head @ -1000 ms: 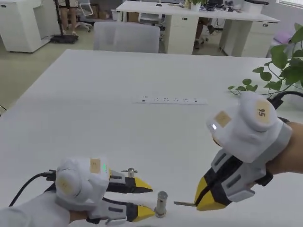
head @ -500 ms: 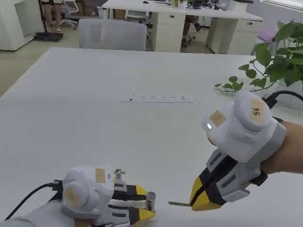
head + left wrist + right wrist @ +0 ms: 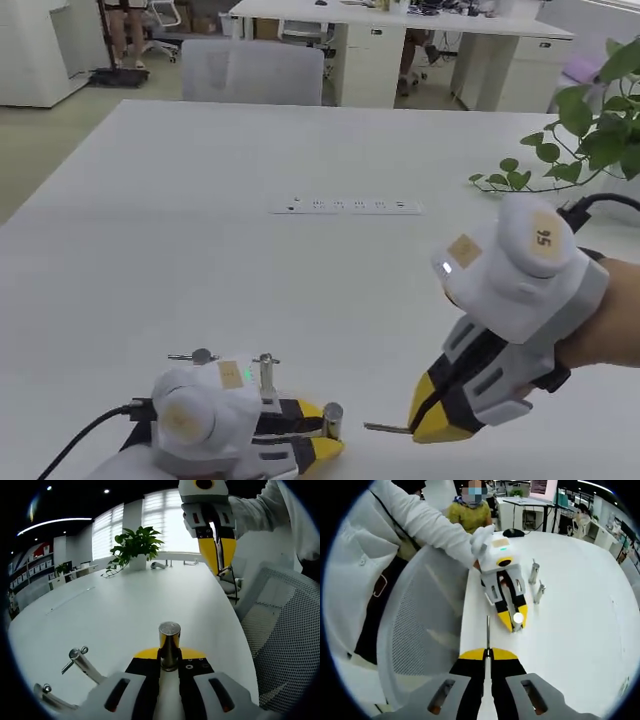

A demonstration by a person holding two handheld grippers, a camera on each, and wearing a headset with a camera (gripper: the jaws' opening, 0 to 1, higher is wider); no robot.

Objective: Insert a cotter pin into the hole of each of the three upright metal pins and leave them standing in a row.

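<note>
The third metal pin (image 3: 333, 421) stood upright at the near edge of the white table (image 3: 300, 150), its long axis vertical. It was clamped low on its shank between the narrowed jaws of the left gripper (image 3: 314, 432). The left gripper view gave its flat polished top and straight shank close up. The right gripper view showed it from above as a pale round cap at the yellow tips.

The cotter pin (image 3: 386, 428) lay level, held by one end in the closed jaws of the right gripper (image 3: 428, 424). Its free end pointed left at the third metal pin, with a gap between them.

Just left and slightly farther stood the second metal pin (image 3: 266, 371), and left of that the first metal pin (image 3: 203, 356), each upright with a thin cross-piece through its head.

The right gripper view showed a mesh chair (image 3: 420, 630) beside the table's near edge. Farther off lay a power strip (image 3: 348, 207), and a plant (image 3: 590, 130) stood far right.
</note>
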